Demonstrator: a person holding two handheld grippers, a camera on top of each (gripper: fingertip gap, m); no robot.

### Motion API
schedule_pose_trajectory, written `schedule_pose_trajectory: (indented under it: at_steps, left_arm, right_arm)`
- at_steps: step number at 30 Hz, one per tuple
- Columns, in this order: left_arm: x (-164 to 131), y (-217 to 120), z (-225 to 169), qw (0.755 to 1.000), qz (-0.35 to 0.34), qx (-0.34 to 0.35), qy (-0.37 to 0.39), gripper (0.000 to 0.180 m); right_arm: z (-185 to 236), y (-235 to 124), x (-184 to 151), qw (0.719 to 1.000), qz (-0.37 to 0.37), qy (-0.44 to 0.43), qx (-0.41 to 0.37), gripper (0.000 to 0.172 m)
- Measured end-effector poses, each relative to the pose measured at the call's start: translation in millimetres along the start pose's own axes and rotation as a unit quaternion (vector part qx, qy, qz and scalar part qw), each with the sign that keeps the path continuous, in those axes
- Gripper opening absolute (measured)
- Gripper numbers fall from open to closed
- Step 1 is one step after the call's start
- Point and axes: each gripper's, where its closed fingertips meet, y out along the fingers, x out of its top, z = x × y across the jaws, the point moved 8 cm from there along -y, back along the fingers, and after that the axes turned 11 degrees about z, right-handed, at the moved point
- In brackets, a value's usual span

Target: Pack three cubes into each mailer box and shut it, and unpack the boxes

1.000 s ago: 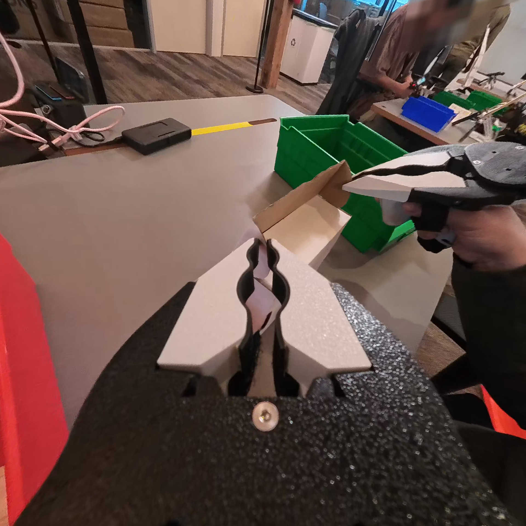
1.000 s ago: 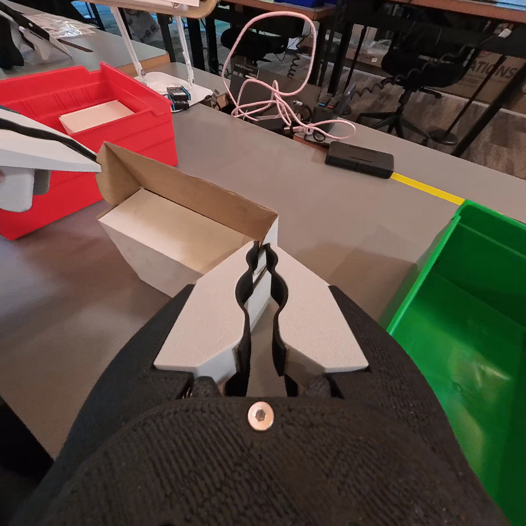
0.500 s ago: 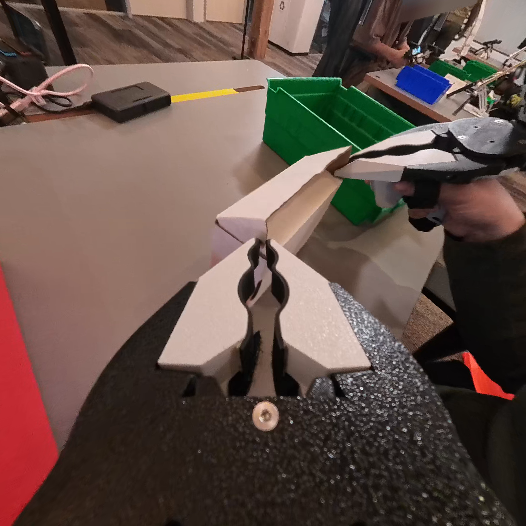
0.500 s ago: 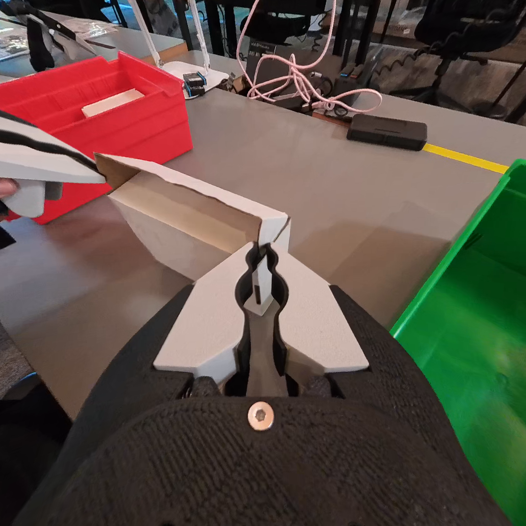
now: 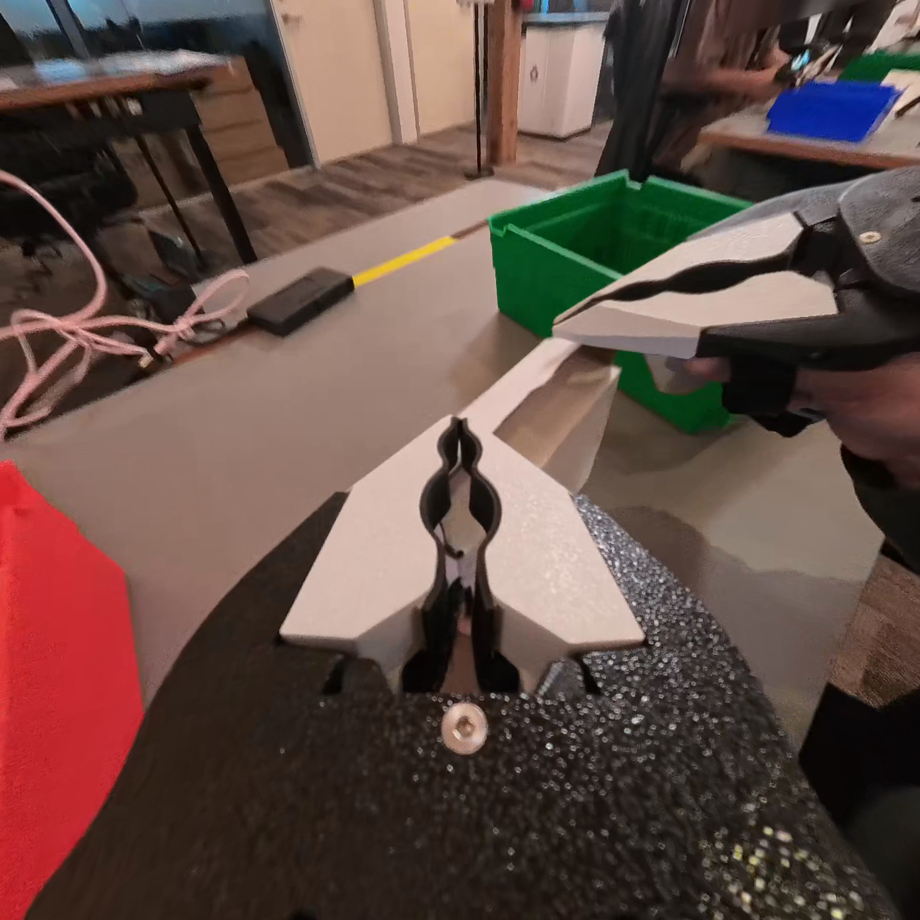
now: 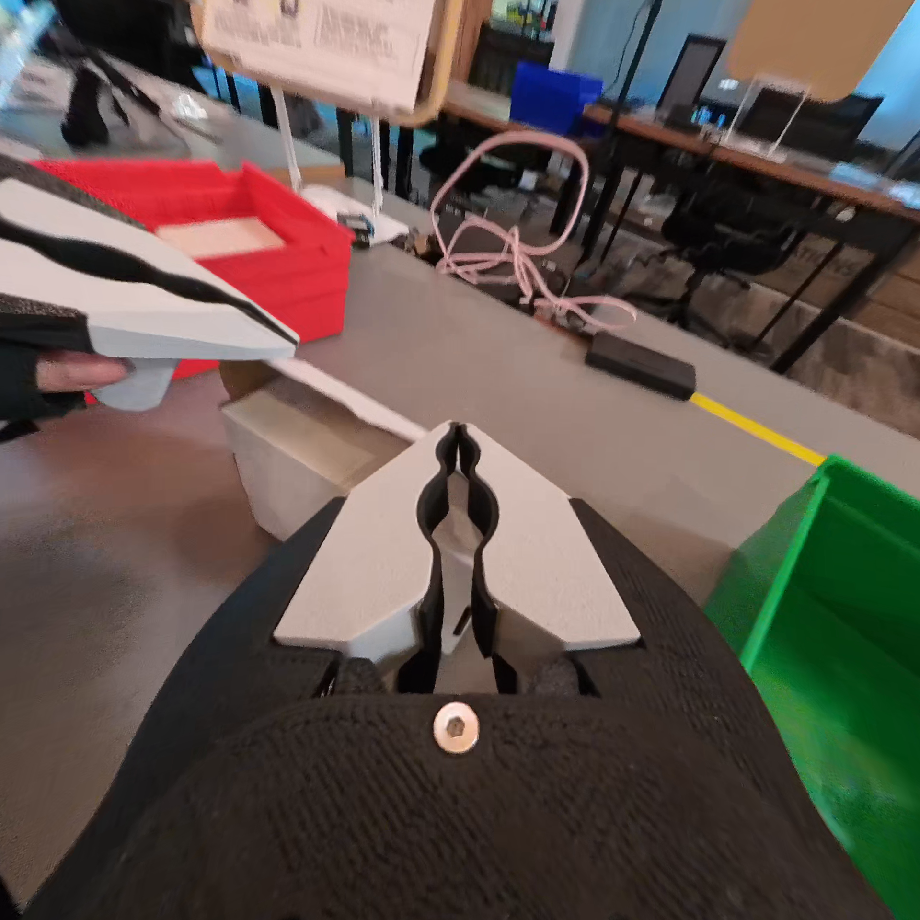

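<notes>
Left wrist view: my left gripper (image 5: pixel 460 429) has its fingertips pressed together on nothing I can see; half a second ago they pinched the near corner of the lid.
Right wrist view: my right gripper (image 6: pixel 456 432) is likewise closed, tips meeting, with no cardboard showing between them; it too was clamped on a lid corner a moment ago.
Mailer box: the white mailer box (image 6: pixel 279 468) sits on the grey table (image 5: pixel 259 428) between the red bin (image 6: pixel 279 259) and the green bin (image 5: pixel 587 249), just under both grippers.
Lid: the lid (image 6: pixel 343 398) has dropped from steeply raised to lying low over the box, with a gap open along the near side.
What changed: both grippers have let go of the lid corners and now hover just above the box, tips closed.
Meaning for the task: I judge the shutting step is nearly through; the lid is down but not tucked, so a press along the front edge seems needed.
Cubes: none visible; I cannot tell whether they are inside.
Other box: a white box (image 6: pixel 219 236) lies in the red bin.
</notes>
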Motion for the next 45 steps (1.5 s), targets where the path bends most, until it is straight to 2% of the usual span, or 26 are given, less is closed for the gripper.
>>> schedule_pose_trajectory:
  at_steps: [3,5,9,11,13,14,15,16,17,18,20,24,28,30,32,34,35,37,40,43,45]
  left_arm:
    - [-21,12,-1,0.999,0.022,-0.019,-0.026,0.0]
    - [-28,13,-4,1.0,0.005,-0.014,-0.025,0.0]
    - [-30,14,-10,0.999,-0.007,0.033,0.01,0.0]
    - [-30,14,-9,0.999,-0.012,0.031,0.017,0.0]
    - [-31,11,-3,0.998,-0.045,0.04,0.032,0.0]
    - [-32,7,2,0.994,-0.076,0.067,0.043,0.001]
    - [-33,0,7,0.987,-0.118,0.103,0.046,0.003]
    - [-33,-8,11,0.976,-0.163,0.137,0.049,0.005]
    - [-35,-14,13,0.966,-0.201,0.155,0.06,0.03]
    - [-38,-17,12,0.958,-0.225,0.162,0.07,0.037]
    - [-45,-20,13,0.948,-0.25,0.182,0.076,0.046]
    - [-50,-21,20,0.948,-0.242,0.197,0.06,0.061]
    - [-50,-25,22,0.944,-0.258,0.198,0.049,0.068]
    - [-50,-28,22,0.942,-0.266,0.199,0.051,0.068]
    - [-49,-31,21,0.938,-0.272,0.207,0.054,0.068]
    - [-49,-35,19,0.932,-0.283,0.216,0.064,0.064]
    - [-48,-38,17,0.926,-0.294,0.223,0.075,0.057]
    - [-47,-46,10,0.909,-0.327,0.234,0.108,0.04]
    - [-46,-47,6,0.899,-0.335,0.248,0.13,0.041]
    - [-44,-42,5,0.905,-0.321,0.246,0.134,0.043]
    - [-43,-42,0,0.904,-0.333,0.225,0.146,0.033]
  right_arm:
    - [7,8,-24,1.0,0.023,0.013,0.012,0.0]
    - [10,9,-32,1.0,-0.002,0.019,0.004,0.0]
    - [11,9,-33,1.0,-0.008,0.007,-0.001,0.0]
    - [9,9,-33,1.0,-0.009,0.005,0.011,0.0]
    - [6,6,-28,0.999,-0.008,-0.033,0.028,0.0]
    - [4,2,-21,0.998,-0.015,-0.055,0.031,0.01]
    - [6,-3,-13,0.994,-0.026,-0.087,0.057,0.058]
    - [9,-7,-4,0.99,-0.028,-0.113,0.085,0.07]
    - [12,-7,4,0.983,-0.019,-0.144,0.114,0.088]
    - [15,-2,11,0.975,0.007,-0.18,0.127,0.101]
    - [22,15,17,0.948,0.096,-0.265,0.147,0.113]
    - [33,53,15,0.858,0.271,-0.389,0.2,0.113]
    - [33,80,5,0.763,0.412,-0.431,0.248,0.1]
    - [34,87,2,0.734,0.448,-0.429,0.276,0.075]
    - [33,90,3,0.723,0.465,-0.421,0.289,0.073]
    - [33,84,5,0.728,0.441,-0.432,0.298,0.072]
    - [31,80,10,0.741,0.413,-0.445,0.287,0.072]
    - [19,66,23,0.781,0.347,-0.45,0.259,0.071]
    - [-11,25,48,0.841,0.248,-0.437,0.197,0.072]
    - [-56,-23,67,0.873,0.194,-0.441,0.072,0.071]
    - [-97,-49,69,0.874,0.203,-0.44,-0.041,0.071]
